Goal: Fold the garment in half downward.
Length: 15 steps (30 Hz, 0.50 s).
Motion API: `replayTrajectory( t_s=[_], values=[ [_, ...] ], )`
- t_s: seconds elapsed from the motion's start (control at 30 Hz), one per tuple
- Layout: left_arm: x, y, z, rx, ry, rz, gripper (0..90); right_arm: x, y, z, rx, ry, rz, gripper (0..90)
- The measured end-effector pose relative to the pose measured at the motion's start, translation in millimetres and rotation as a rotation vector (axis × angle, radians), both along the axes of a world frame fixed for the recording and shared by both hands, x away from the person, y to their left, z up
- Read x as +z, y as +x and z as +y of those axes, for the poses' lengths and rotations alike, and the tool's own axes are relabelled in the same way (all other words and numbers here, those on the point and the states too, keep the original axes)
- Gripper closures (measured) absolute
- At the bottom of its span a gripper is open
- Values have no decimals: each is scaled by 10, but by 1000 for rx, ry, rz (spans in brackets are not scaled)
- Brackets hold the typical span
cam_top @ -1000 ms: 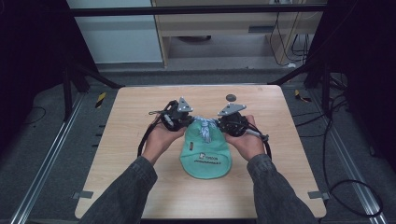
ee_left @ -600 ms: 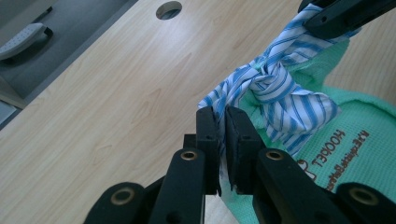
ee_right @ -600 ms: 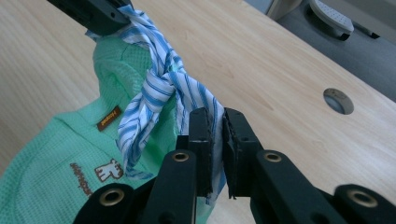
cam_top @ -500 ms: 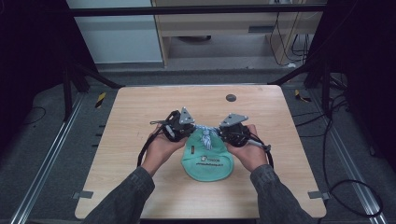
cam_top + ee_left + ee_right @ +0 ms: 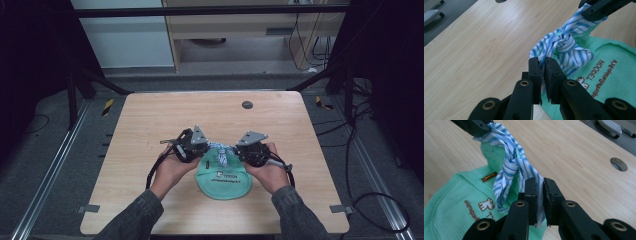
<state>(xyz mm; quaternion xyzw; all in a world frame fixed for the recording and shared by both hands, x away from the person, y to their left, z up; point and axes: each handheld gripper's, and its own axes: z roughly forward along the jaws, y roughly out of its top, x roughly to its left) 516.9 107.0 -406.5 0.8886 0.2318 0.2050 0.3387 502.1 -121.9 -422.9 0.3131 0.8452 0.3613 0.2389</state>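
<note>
A mint-green waffle-weave cloth item (image 5: 223, 181) with brown print lies on the wooden table (image 5: 150, 125), near the front middle. A blue-and-white striped tie (image 5: 220, 151) runs across its top edge and is knotted in the middle (image 5: 565, 47) (image 5: 514, 161). My left gripper (image 5: 204, 146) (image 5: 543, 62) is shut on the tie's left end. My right gripper (image 5: 236, 148) (image 5: 539, 183) is shut on the tie's right end. The tie is stretched between the two grippers, lifted a little above the table.
A round dark hole (image 5: 247, 105) (image 5: 618, 164) sits in the table top toward the far right. Bare wood surrounds the cloth on all sides. Cables (image 5: 155, 170) trail from each gripper toward the front edge. Metal frame rails run along both sides of the table.
Both hands have drawn back toward the front edge with the cloth item. The grippers now stand farther apart, and the striped tie is pulled straighter between them.
</note>
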Motion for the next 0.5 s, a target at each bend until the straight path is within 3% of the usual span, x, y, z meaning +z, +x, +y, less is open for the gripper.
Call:
replayTrajectory(
  t_s=[0.5],
  values=[
    [-95,-76,-30,-32,-4,60,900,-109,-91,-42,16,-8,22,820]
  ],
)
